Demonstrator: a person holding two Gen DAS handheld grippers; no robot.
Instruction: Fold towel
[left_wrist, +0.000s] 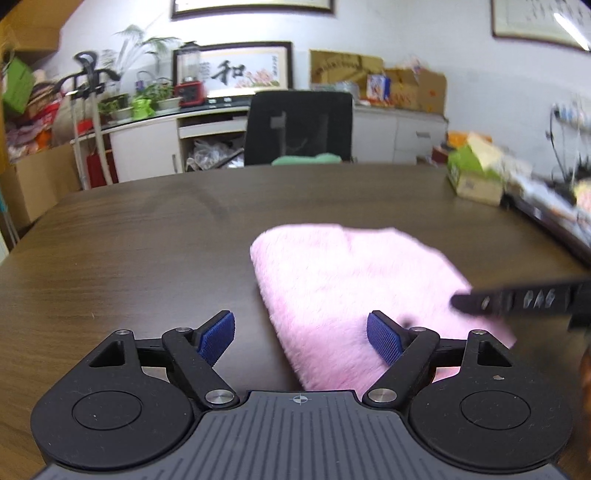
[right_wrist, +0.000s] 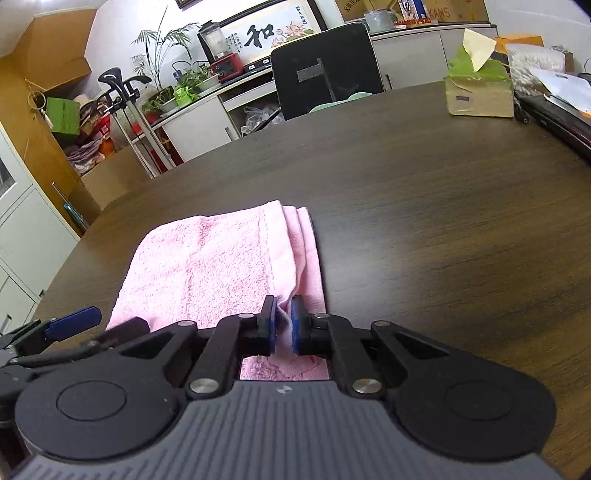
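Note:
A pink towel (left_wrist: 351, 291) lies folded on the dark wooden table (left_wrist: 147, 236). My left gripper (left_wrist: 301, 338) is open and empty, its right finger over the towel's near left edge. In the right wrist view the towel (right_wrist: 207, 266) shows stacked layers along its right side. My right gripper (right_wrist: 283, 325) is shut on the towel's near right corner, low over the table (right_wrist: 424, 221). The right gripper's finger (left_wrist: 517, 297) reaches in from the right in the left wrist view. The left gripper's blue pad (right_wrist: 74, 324) shows at the left of the right wrist view.
A green tissue box (right_wrist: 478, 88) and a dark laptop-like slab (right_wrist: 557, 118) with papers sit at the table's far right. A black office chair (left_wrist: 299, 125) stands behind the far edge. Cabinets, plants and boxes line the wall.

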